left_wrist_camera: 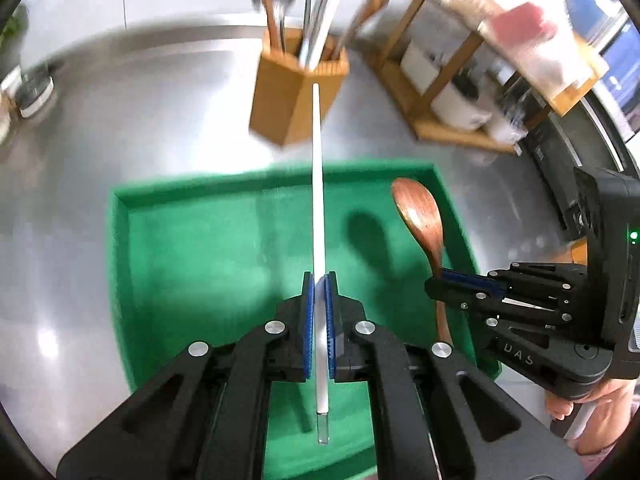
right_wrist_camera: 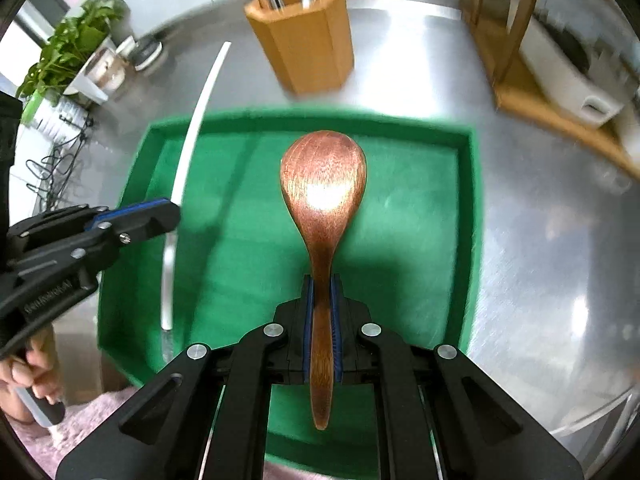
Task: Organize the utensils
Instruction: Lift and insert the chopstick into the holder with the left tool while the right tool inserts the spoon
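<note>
My left gripper [left_wrist_camera: 319,280] is shut on a long white chopstick [left_wrist_camera: 318,184] that points toward the wooden utensil holder [left_wrist_camera: 294,100]. It also shows in the right wrist view [right_wrist_camera: 192,132], held by the left gripper [right_wrist_camera: 170,210]. My right gripper [right_wrist_camera: 322,280] is shut on the handle of a wooden spoon [right_wrist_camera: 324,184], bowl forward, above the green tray [right_wrist_camera: 468,208]. In the left wrist view the right gripper [left_wrist_camera: 438,280] holds the spoon [left_wrist_camera: 422,216] over the tray's [left_wrist_camera: 120,232] right side. The holder [right_wrist_camera: 308,48] holds several utensils.
A wooden shelf rack [left_wrist_camera: 448,80] with white containers stands at the right on the steel counter [left_wrist_camera: 72,184]. A potted plant [right_wrist_camera: 68,52] and small jars stand at the far left. Wire items lie left of the tray [right_wrist_camera: 52,168].
</note>
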Action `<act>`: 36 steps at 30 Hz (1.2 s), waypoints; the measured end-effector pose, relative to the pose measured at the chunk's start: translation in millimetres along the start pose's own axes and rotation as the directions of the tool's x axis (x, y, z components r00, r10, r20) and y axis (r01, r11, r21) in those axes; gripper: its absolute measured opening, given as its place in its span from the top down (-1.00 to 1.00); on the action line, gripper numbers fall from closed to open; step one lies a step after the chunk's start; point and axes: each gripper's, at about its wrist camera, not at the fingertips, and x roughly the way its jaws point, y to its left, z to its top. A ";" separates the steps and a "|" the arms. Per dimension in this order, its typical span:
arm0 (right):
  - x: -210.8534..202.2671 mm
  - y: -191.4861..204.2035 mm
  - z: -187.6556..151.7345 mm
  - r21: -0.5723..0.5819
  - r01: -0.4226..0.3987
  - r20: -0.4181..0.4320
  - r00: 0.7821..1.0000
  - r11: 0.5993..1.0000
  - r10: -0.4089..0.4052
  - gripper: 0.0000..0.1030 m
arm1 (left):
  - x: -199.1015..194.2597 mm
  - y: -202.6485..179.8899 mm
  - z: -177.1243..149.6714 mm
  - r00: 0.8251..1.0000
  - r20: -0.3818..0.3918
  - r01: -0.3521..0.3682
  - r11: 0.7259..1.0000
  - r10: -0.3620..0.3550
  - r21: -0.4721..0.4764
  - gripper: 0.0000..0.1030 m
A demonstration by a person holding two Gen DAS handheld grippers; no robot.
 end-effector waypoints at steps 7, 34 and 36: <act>-33.4 9.7 9.0 -0.009 0.044 0.292 0.956 0.999 -0.039 0.84 | -33.5 9.6 9.1 0.971 0.238 -0.015 0.999 0.007 0.031 0.92; -39.2 -10.2 125.9 0.064 -0.158 0.735 0.675 0.985 0.060 0.84 | -32.0 23.4 128.9 0.733 0.677 0.034 0.997 -0.067 0.062 0.92; -32.8 -9.8 132.5 0.055 -0.158 0.735 0.675 0.986 0.067 0.84 | -24.5 25.2 138.4 0.728 0.682 0.039 0.997 -0.070 0.060 0.92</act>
